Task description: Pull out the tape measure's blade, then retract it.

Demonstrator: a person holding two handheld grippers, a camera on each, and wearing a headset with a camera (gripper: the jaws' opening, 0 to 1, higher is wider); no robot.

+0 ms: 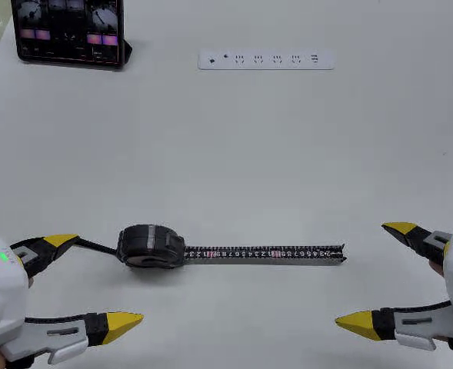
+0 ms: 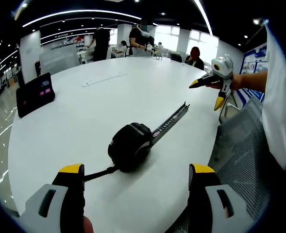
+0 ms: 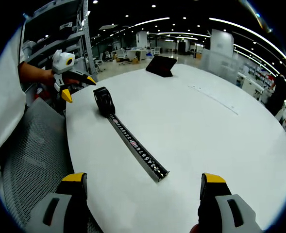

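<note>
- Two grippers sit low in the head view: the left gripper (image 1: 108, 278) at lower left, the right gripper (image 1: 361, 274) at lower right. Both have their jaws spread wide and hold nothing.
- The case (image 1: 151, 246) lies on the white table (image 1: 249, 154), left of centre in the head view. Its blade (image 1: 264, 254) runs out flat toward the right and ends a little short of the right gripper.
- A strap (image 1: 95, 246) trails from the case toward the left gripper's upper jaw; I cannot tell whether it touches.
- The blade looks already pulled out, so retracting it seems to be the step left.
- Risk: if the lock is freed with nothing steadying the blade's end, the blade could whip back and kick the case across the smooth table.
- Risk: a grip on the rounded case could slip off, or catch the strap instead.
- Risk: pinching the thin blade off-centre could twist or kink it.
</note>
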